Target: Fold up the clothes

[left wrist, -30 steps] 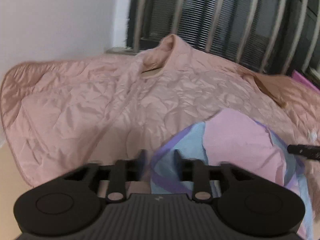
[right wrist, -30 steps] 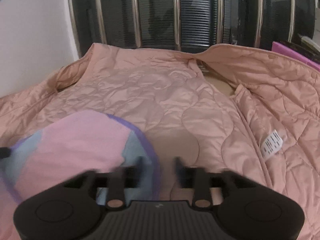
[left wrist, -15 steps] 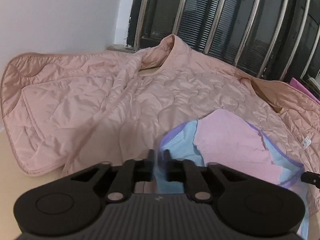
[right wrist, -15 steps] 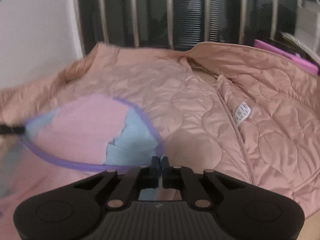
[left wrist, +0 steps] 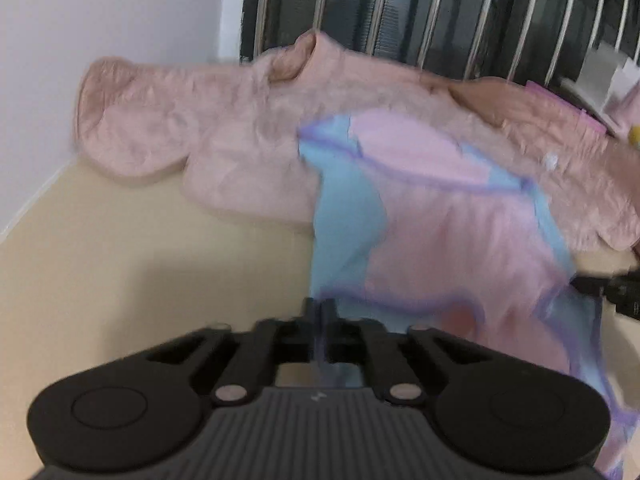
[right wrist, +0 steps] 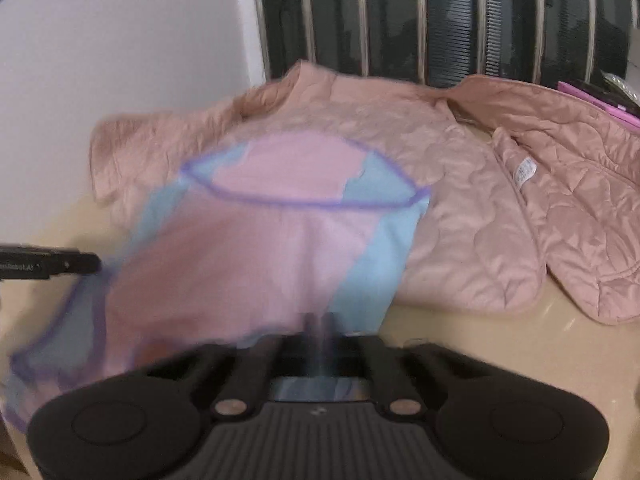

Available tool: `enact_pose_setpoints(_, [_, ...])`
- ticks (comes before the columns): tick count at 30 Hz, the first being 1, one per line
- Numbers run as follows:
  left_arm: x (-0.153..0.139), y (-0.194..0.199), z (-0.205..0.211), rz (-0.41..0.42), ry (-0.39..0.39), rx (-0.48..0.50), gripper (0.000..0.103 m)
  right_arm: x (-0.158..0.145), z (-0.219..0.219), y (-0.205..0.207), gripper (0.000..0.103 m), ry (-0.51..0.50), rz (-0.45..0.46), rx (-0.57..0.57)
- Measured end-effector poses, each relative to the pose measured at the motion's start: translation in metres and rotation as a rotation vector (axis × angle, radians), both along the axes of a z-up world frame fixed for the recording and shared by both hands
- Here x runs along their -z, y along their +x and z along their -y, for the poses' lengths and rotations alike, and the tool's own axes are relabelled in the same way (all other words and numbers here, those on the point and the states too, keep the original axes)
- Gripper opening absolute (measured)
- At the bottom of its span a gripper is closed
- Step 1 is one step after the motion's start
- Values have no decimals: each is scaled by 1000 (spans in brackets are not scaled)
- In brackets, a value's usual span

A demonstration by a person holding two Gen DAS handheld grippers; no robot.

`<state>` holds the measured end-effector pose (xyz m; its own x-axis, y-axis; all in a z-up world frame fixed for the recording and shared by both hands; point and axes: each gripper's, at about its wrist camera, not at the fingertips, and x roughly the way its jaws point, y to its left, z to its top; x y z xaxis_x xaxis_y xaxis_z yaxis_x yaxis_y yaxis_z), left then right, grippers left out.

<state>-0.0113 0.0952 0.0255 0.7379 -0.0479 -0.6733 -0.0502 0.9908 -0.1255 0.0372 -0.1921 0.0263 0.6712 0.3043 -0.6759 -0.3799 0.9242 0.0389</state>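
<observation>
Item: pink-and-blue garment [left wrist: 432,216] with purple trim; we are holding it stretched between both tools above the beige desk [left wrist: 120,264]; left gripper [left wrist: 319,312] jaws closed, pinching one edge; right gripper [right wrist: 320,326] jaws closed on the opposite edge; quilted pink jacket [right wrist: 480,208] is lying spread behind, partly under it.

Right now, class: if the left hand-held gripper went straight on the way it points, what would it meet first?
The left hand-held gripper is already shut on the small garment, so it meets that cloth first. Beyond it lies the pink jacket, though blur makes depth uncertain.
</observation>
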Motion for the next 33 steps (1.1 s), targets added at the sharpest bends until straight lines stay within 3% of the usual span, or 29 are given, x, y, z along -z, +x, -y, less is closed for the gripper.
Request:
enact_pose_setpoints(4, [-2, -25, -10, 17, -60, -89, 4, 2, 13, -17, 3, -37, 39, 137])
enact_pose_setpoints(6, [-6, -42, -17, 26, -79, -121, 15, -8, 23, -43, 10, 39, 65, 126])
enact_pose_setpoints(8, [-11, -63, -18, 34, -58, -127, 36, -17, 28, -72, 31, 94, 80, 80])
enact_pose_setpoints(10, [-15, -83, -13, 35, -50, -99, 39, -20, 30, -100, 38, 148, 76, 41])
enact_pose_setpoints(13, [-17, -106, 2, 32, -54, -24, 41, -15, 27, -130, 35, 211, 35, -5])
enact_pose_setpoints(15, [-16, -110, 13, 36, -40, 13, 41, -6, 21, -139, 17, 194, 20, -1])
enact_pose_setpoints(16, [-14, -110, 19, 37, -27, 24, 35, 0, 18, -140, 0, 178, 13, 10])
enact_pose_setpoints(17, [-12, -109, 23, 25, -16, 22, 13, 5, 17, -140, 0, 172, 5, 28])
enact_pose_setpoints(18, [-10, -108, 26, 12, -12, 19, 5, 9, 18, -141, 0, 170, 4, 58])
enact_pose_setpoints(21, [-8, -112, 25, 4, -29, 16, 3, 12, 33, -145, 0, 175, 16, 147])
enact_pose_setpoints(22, [-7, -114, 24, 3, -34, 14, 5, 12, 37, -147, 0, 178, 17, 163])
enact_pose_setpoints(24, [-6, -119, 21, 0, -45, 11, 22, 10, 42, -153, 7, 193, 29, 186])
enact_pose_setpoints(25, [-5, -122, 19, 0, -52, 13, 38, 8, 43, -158, 15, 199, 38, 195])
enact_pose_setpoints(26, [-5, -125, 17, 8, -69, 26, 42, 4, 43, -164, 29, 208, 49, 189])
enact_pose_setpoints(28, [-3, -130, 16, 12, -77, 38, 38, 0, 41, -173, 39, 217, 61, 157])
enact_pose_setpoints(29, [-2, -131, 18, 10, -74, 44, 23, 0, 37, -175, 39, 206, 57, 145])
enact_pose_setpoints(31, [-1, -130, 24, 13, -41, 60, 10, 4, 29, -176, 37, 174, 45, 128])
enact_pose_setpoints(33, [-2, -130, 30, 10, -30, 69, 8, 10, 23, -173, 10, 127, 48, 131])
